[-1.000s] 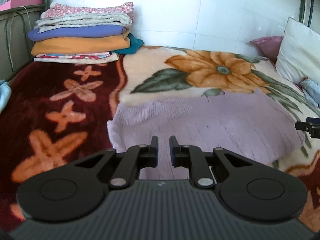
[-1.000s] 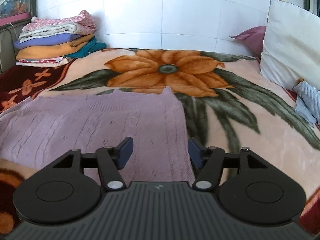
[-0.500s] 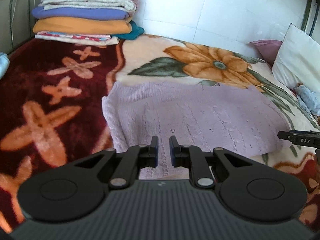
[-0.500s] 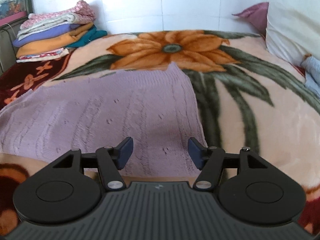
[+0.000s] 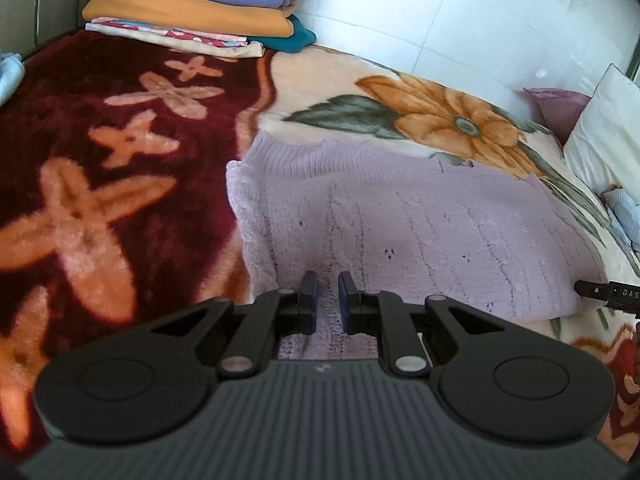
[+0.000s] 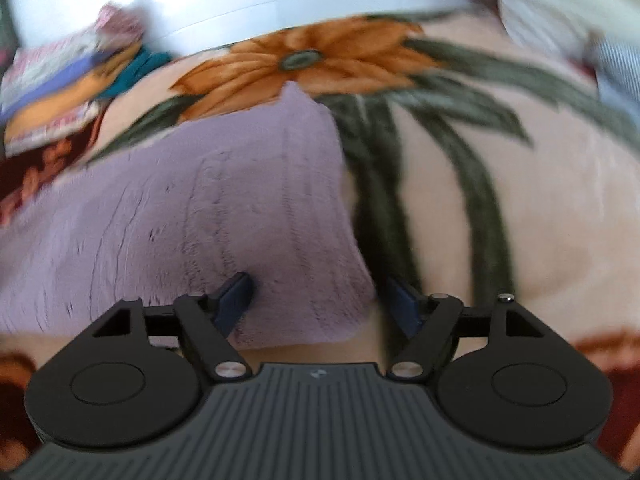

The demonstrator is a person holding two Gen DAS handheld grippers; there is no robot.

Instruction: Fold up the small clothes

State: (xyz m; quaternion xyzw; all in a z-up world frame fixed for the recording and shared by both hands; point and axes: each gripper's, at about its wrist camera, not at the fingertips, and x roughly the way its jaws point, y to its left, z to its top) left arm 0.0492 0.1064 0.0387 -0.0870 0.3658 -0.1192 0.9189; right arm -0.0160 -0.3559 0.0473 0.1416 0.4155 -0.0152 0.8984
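Note:
A lilac knitted sweater (image 5: 400,224) lies flat on the flowered blanket (image 5: 320,80), folded into a rectangle. My left gripper (image 5: 328,300) hovers over its near left edge with the jaws almost closed and nothing between them. My right gripper (image 6: 320,296) is open over the sweater's (image 6: 200,208) near right corner, one finger over the knit and the other past its edge. The right wrist view is blurred by motion. A tip of the right gripper (image 5: 608,292) shows at the right edge of the left wrist view.
A stack of folded clothes (image 5: 192,4) sits at the far left against the tiled wall. White and purple pillows (image 5: 600,136) lie at the right, with a striped blue cloth (image 5: 624,212) below them. The blanket's dark red part (image 5: 100,160) lies left of the sweater.
Both grippers have come down and forward toward the sweater's near edge. The left jaws stay nearly closed and the right jaws stay open.

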